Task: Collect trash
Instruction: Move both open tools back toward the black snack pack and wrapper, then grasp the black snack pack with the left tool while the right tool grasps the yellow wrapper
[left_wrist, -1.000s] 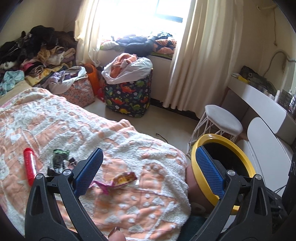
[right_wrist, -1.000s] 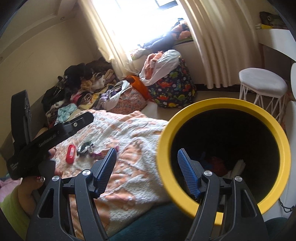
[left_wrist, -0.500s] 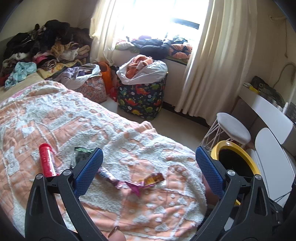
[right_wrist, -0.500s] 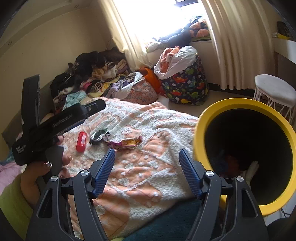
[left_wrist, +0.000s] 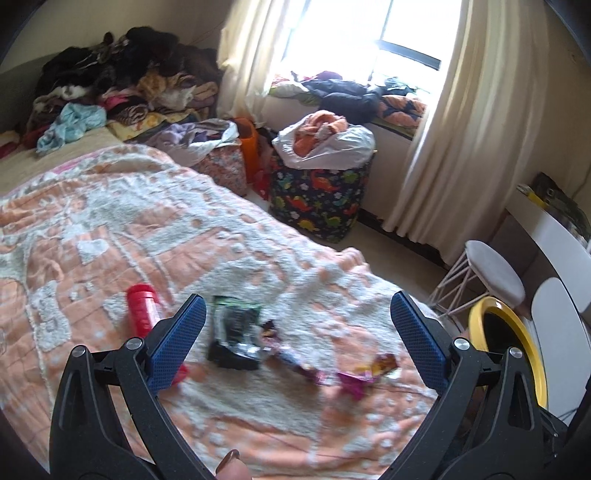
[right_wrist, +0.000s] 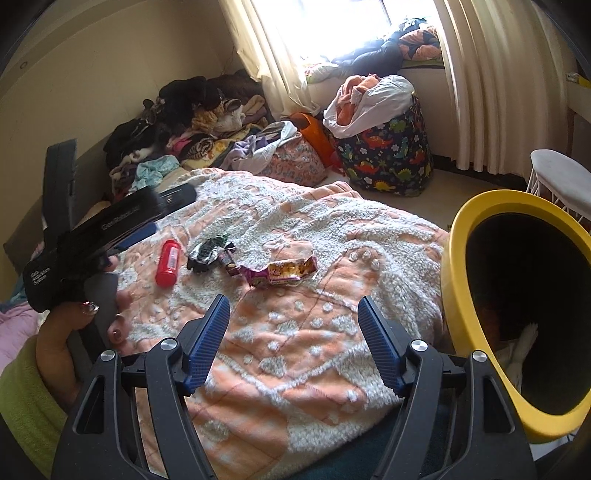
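Wrapper lying flat, long axis across blanket, both hand-held grippers spread apart, empty.

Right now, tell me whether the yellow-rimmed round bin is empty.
Not empty: inside the yellow-rimmed round bin, white and reddish scraps show near the bottom.

On the bed the black wrapper is our landmark: tube just left of it, snack wrapper just right, bin well right off the bed's edge, fabric basket behind on the floor.
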